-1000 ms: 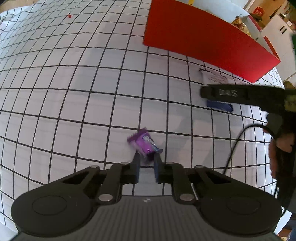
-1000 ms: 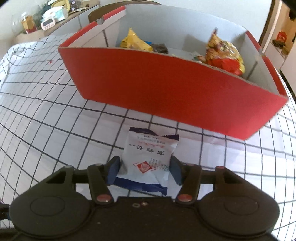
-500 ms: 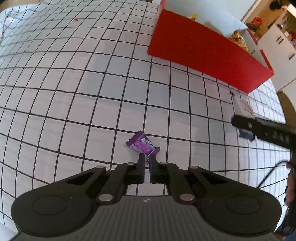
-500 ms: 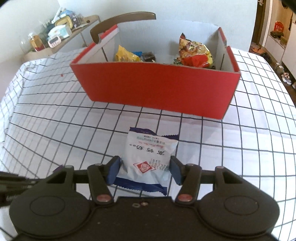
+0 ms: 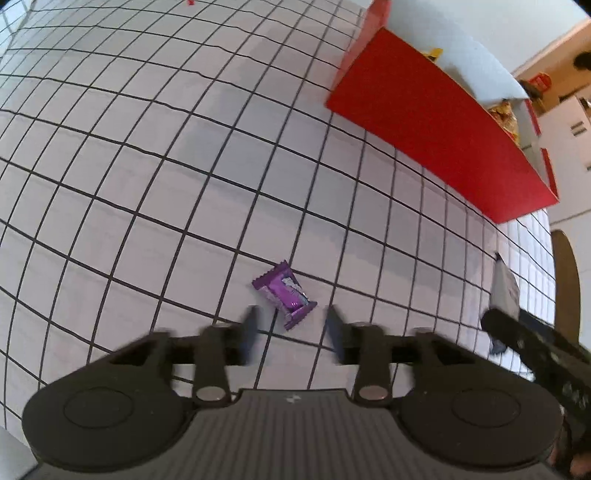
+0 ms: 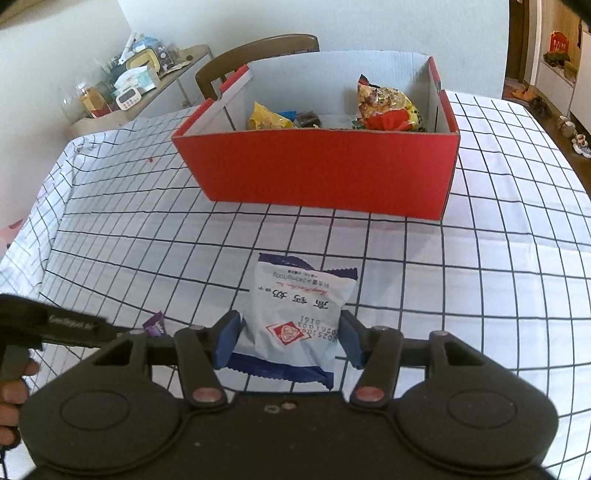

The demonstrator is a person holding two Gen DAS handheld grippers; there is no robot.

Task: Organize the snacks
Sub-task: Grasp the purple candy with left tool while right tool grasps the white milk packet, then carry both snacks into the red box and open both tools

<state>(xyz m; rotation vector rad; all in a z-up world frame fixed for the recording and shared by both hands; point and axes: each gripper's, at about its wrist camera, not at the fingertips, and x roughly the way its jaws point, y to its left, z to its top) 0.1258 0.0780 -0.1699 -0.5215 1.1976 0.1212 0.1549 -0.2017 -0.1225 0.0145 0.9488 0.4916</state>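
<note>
Clamping the white-and-blue snack packet [image 6: 295,317], your right gripper [image 6: 290,341] holds it by both side edges, the blue pads [image 6: 226,341] pressed against the wrapper and the packet lifted clear of the tablecloth, its printed face turned toward the camera. Beyond it lies the white tablecloth with black grid lines [image 6: 480,258], and farther on stands the red cardboard box [image 6: 325,173], open at the top. Inside it you can see a yellow packet [image 6: 267,120] toward the left, a small dark item [image 6: 308,119] near the middle, and a red-and-yellow bag [image 6: 388,107] leaning at the right end. A brown chair back [image 6: 258,51] rises behind the box, and a cluttered side table [image 6: 129,85] stands at the far left.

Your left gripper [image 5: 291,334] hangs over the cloth with its jaws parted, having just been opening; nothing is pinched between them. The small purple candy wrapper [image 5: 284,293] lies flat on the cloth just ahead of the fingertips [image 5: 251,330], lined up with the gap and untouched by either. The red box sits well apart from it, toward the upper right of the left wrist view. A tiny red speck [image 5: 190,2] marks the cloth at the top edge.
</note>
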